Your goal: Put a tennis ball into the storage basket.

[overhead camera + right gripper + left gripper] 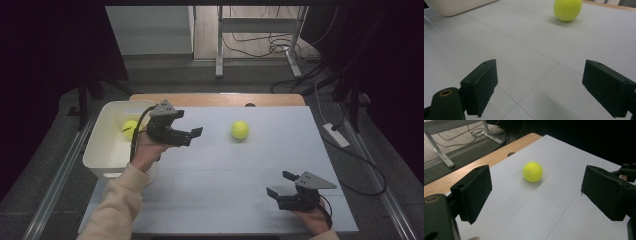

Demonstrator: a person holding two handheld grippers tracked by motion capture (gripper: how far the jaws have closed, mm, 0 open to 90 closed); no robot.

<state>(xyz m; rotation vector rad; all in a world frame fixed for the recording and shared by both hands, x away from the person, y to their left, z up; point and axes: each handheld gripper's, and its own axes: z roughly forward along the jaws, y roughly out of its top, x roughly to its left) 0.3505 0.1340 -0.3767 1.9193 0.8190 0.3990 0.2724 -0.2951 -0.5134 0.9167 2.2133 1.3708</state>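
Observation:
A yellow tennis ball (pixel 240 130) lies on the white table top (pixel 225 170), toward the back middle. My left gripper (pixel 193 136) hovers a short way left of it, beside the bin, pointing at it with jaws open and empty. In the left gripper view the ball (pixel 532 171) sits ahead between the spread black jaws of the gripper (pixel 536 195), well apart from them. My right gripper (pixel 280 183) rests near the front right, open and empty. In the right gripper view, the ball (pixel 567 9) is far ahead of that gripper (pixel 539 87).
A white plastic bin (pixel 102 150) stands at the table's left edge with a second tennis ball (pixel 131 127) inside; its corner (pixel 456 6) appears in the right gripper view. A wooden strip (pixel 220 99) borders the far edge. Cables and desk legs lie on the floor beyond.

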